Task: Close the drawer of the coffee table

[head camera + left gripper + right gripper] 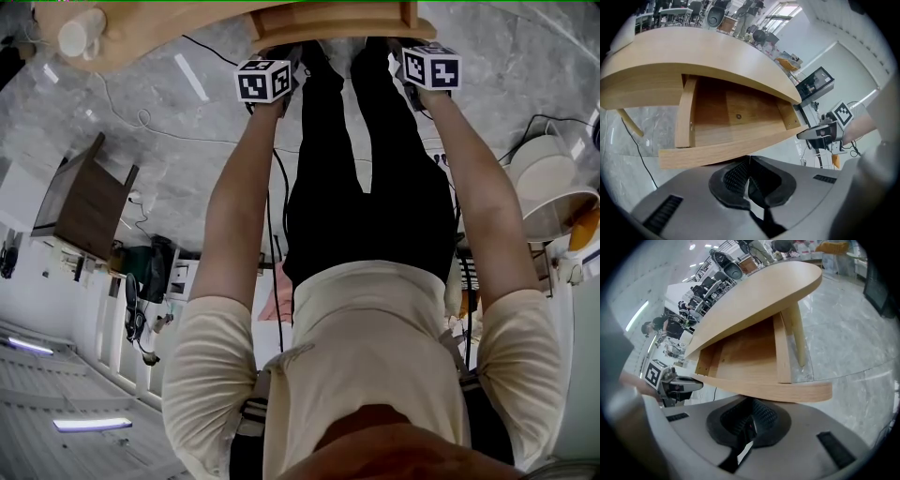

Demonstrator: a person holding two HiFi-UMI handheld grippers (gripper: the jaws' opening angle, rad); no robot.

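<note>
At the front of the open drawer (736,115), left tongs (750,158) closed, right tongs (751,401) closed, coffee table (693,51) behind.

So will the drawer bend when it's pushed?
Probably not: the drawer looks like thick wooden boards, so stiff. It looks empty, so likely light. The left hand-held gripper and right hand-held gripper sit apart along its front, so it should slide straight.

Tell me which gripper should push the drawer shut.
Neither has the edge: left gripper and right gripper, both shut, sit at the front of the open drawer, one towards each end. Pushing together probably keeps it straight.
</note>
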